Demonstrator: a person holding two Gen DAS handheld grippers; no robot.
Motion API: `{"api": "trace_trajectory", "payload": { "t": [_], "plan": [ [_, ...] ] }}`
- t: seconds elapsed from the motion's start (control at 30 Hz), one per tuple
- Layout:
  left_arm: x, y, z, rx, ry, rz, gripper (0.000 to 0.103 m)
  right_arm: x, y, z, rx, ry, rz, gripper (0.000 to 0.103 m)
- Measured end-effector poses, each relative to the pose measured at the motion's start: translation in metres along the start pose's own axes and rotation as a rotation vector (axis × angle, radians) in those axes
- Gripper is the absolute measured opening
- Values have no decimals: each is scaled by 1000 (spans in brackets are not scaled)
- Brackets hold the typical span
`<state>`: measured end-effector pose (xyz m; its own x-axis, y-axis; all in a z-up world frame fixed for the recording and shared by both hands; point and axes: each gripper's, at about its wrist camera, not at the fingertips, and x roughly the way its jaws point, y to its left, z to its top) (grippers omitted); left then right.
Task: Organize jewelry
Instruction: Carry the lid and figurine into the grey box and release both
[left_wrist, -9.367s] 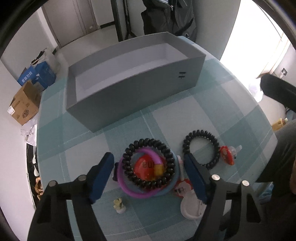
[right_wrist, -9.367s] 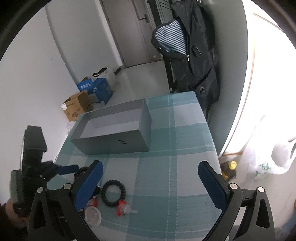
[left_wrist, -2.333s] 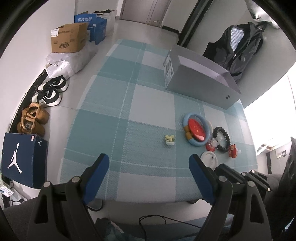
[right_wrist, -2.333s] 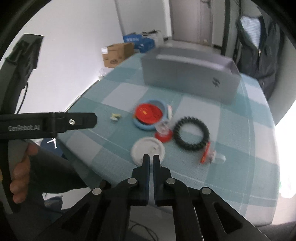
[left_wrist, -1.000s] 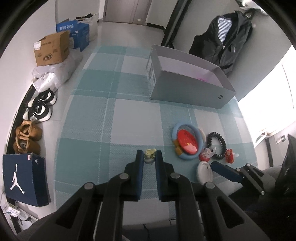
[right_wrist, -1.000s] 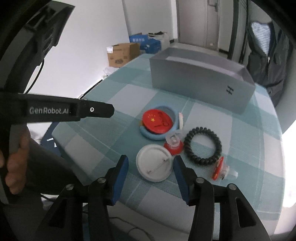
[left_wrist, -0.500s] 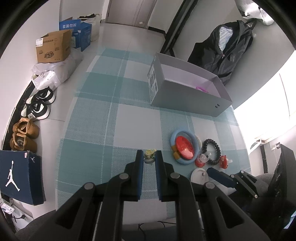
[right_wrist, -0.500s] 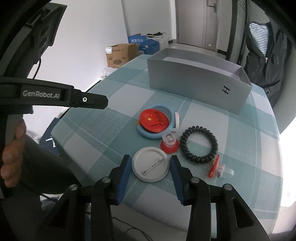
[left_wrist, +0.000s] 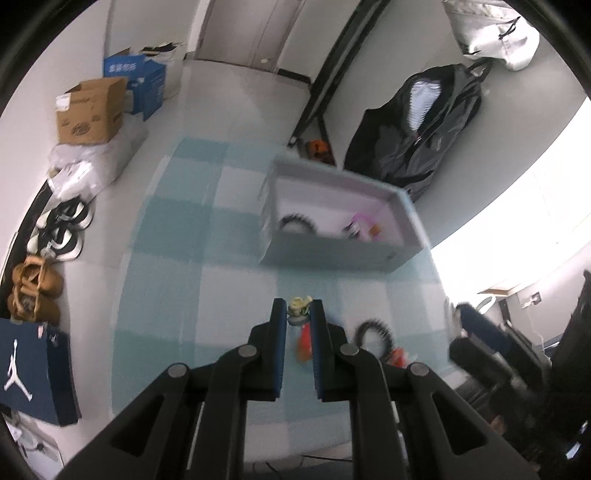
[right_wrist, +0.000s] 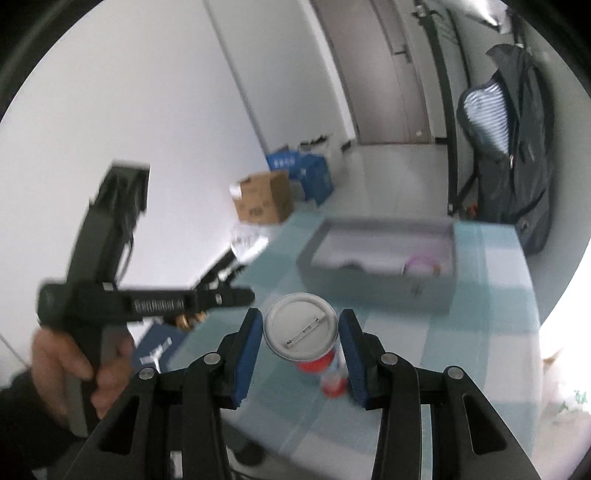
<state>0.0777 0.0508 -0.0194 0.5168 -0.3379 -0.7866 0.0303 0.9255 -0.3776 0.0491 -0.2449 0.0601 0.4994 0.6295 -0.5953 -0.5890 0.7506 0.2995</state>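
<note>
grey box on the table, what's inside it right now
Inside the grey box a black beaded bracelet lies at the left and a pink ring at the right, with something small and orange beside it. The near wall hides the floor closest to it, and blur hides details.

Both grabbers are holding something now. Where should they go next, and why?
Probably carry both over to the grey box and let go above it. The right gripper pinches the white pin badge and the left gripper pinches a little yellow-green clip, both lifted off the checked tablecloth. The box is open on top and already holds a black coil bracelet.
</note>
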Motion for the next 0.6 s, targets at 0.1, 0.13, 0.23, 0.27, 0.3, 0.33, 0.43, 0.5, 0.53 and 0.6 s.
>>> {"api": "trace_trajectory", "payload": {
  "t": [0.1,0.13,0.23,0.27,0.3,0.33,0.43,0.5,0.53,0.6],
  "plan": [
    [8,-9,25,8,8,-44,8,1,-19,33,1,-18,-8,41],
    [12,-12,36,5,11,-73,8,3,-24,40,-2,-23,-11,41],
    [25,-20,60,25,24,-92,8,15,-42,66,-10,-26,-11,42],
    [31,-21,68,28,35,-106,8,19,-45,72,-14,-27,-11,42],
    [35,-21,73,24,46,-120,8,24,-50,77,-18,-24,-9,41],
    [41,-21,78,17,60,-132,8,29,-56,82,-16,-19,-4,41],
    [63,-16,88,-12,98,-158,8,48,-71,88,-6,6,4,42],
    [77,-11,91,-23,125,-163,8,65,-81,87,1,37,1,41],
    [80,-12,91,-29,136,-177,8,71,-85,85,7,54,3,41],
    [91,-7,91,-57,162,-222,8,81,-91,80,13,79,3,42]
  ]
}}
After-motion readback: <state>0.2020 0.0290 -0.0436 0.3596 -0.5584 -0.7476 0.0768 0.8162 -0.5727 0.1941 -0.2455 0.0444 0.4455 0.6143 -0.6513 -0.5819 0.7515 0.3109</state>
